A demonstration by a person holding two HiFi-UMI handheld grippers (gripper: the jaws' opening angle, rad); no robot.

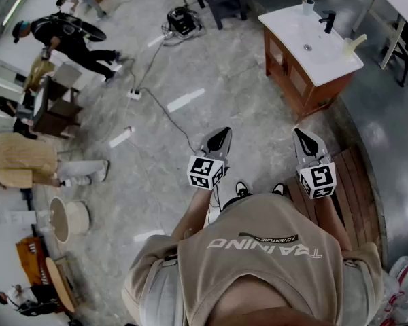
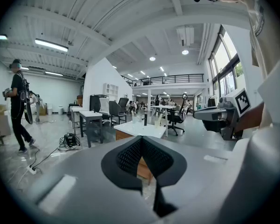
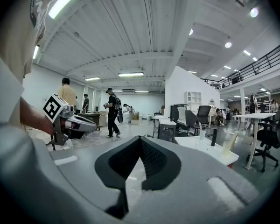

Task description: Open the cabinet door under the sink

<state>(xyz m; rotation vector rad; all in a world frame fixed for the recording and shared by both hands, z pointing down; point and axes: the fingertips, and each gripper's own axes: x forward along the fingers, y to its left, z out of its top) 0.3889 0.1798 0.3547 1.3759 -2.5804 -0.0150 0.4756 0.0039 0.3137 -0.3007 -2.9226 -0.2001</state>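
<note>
Head view — cabinet door (image 1: 297, 80) well beyond right gripper (image 1: 300, 134)

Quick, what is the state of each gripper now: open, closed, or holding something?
Left gripper: closed, jaws together, holding nothing.
Right gripper: closed, jaws together, holding nothing.

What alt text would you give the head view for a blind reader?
A person holds a grey left gripper and right gripper, both shut and empty, out in front; a brown wooden cabinet with a white sink top stands some way ahead across the grey floor.
</note>
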